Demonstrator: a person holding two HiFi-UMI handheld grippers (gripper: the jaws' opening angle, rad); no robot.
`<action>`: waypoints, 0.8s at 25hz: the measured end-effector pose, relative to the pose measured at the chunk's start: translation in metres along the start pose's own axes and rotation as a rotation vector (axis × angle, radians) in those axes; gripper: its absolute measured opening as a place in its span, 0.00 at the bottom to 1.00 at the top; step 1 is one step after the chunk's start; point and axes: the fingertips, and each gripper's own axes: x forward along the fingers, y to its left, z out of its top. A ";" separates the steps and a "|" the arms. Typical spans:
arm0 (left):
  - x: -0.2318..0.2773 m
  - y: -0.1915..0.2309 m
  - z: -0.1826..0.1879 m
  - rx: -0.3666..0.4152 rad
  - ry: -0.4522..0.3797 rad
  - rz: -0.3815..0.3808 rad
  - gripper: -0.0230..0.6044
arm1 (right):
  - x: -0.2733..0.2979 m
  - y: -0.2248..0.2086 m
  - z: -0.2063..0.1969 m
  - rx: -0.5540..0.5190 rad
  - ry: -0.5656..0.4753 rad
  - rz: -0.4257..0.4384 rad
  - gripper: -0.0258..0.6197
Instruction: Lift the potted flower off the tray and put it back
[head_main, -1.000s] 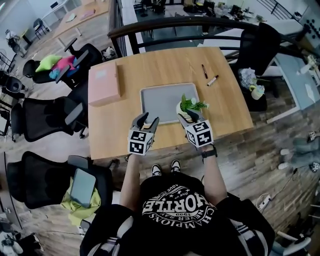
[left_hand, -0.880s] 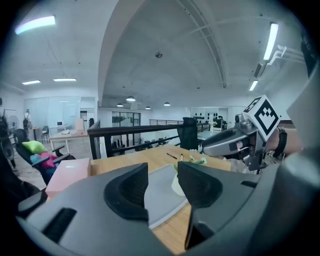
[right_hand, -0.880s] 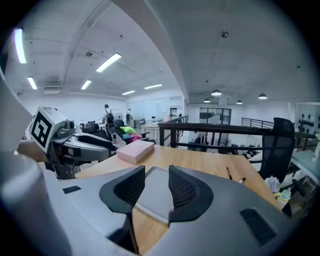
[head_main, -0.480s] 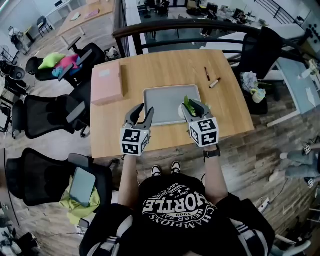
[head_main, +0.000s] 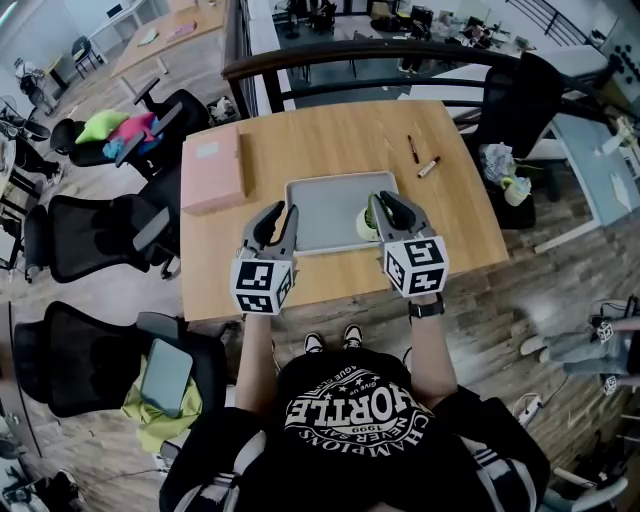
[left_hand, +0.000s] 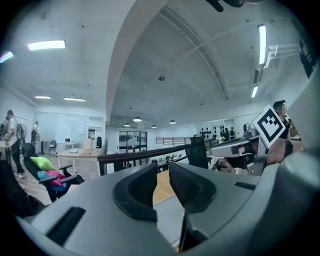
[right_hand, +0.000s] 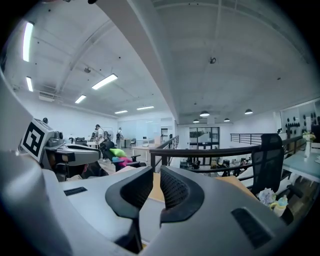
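Head view: my right gripper (head_main: 390, 201) hides most of the potted flower (head_main: 364, 226) on the tray (head_main: 320, 205). Its jaws and the left gripper's (head_main: 278, 212) have just been closing and stand slightly apart, empty.

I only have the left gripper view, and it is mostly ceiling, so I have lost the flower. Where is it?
Observer: The potted flower stands at the near right corner of the grey tray, partly hidden behind the right gripper.
Operator: Is that gripper holding it?
Observer: No. Its jaws have just been closing, a narrow gap remains, and nothing is between them.
Operator: What else is on the table?
Observer: A pink box lies left of the tray, and a pen and a marker lie beyond it on the right.
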 end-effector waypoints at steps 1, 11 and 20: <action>0.000 0.001 0.002 -0.002 -0.005 0.000 0.18 | 0.000 -0.001 0.002 0.004 -0.004 -0.003 0.13; 0.000 0.013 0.013 -0.063 -0.029 0.055 0.07 | -0.001 -0.004 0.012 0.013 -0.033 -0.036 0.08; 0.003 0.015 0.010 -0.069 -0.012 0.055 0.07 | 0.002 -0.005 0.011 0.020 -0.031 -0.045 0.07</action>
